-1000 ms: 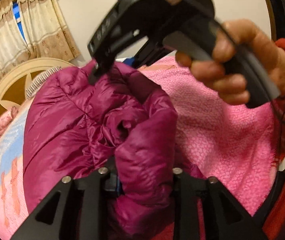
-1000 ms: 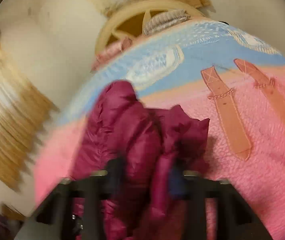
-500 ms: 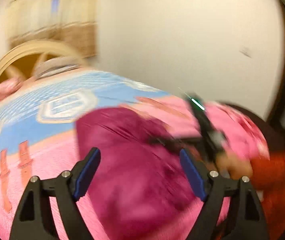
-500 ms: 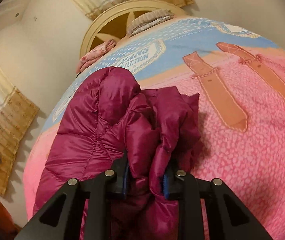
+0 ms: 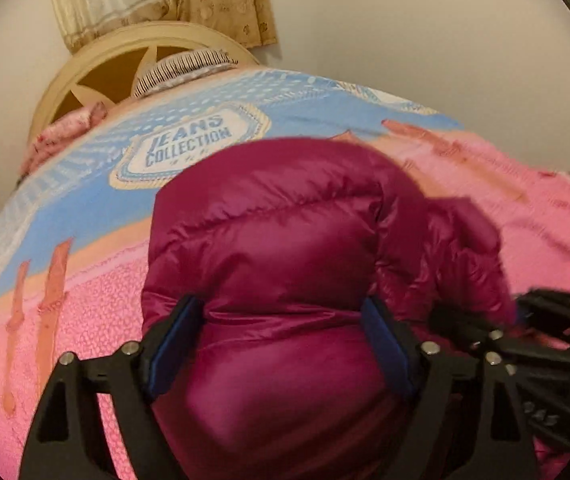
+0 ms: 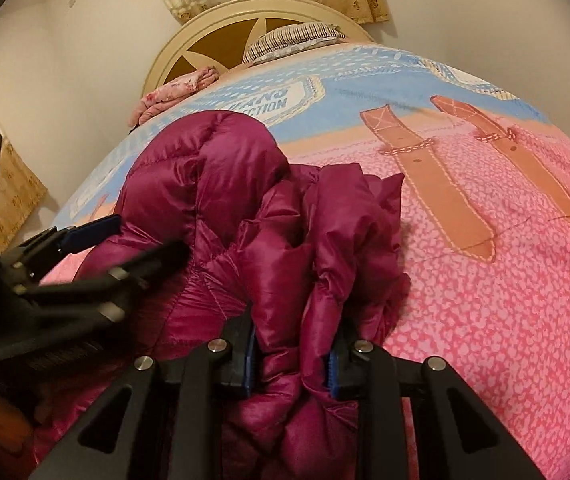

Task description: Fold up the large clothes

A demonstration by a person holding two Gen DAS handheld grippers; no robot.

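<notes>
Magenta puffer jacket (image 5: 285, 248) lies bunched on the bed (image 5: 97, 304), centre frame. Left gripper (image 5: 281, 340) has just been opening; its fingers straddle the jacket's bulk without pressing. Right gripper (image 6: 290, 356) clamps a fold, lower centre.

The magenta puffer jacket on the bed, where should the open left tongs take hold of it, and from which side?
Grip the puffer jacket at its near rounded fold, coming down from above. The left tongs, just opened, already straddle that bulge; the right tongs pinch the bunched edge alongside.
</notes>
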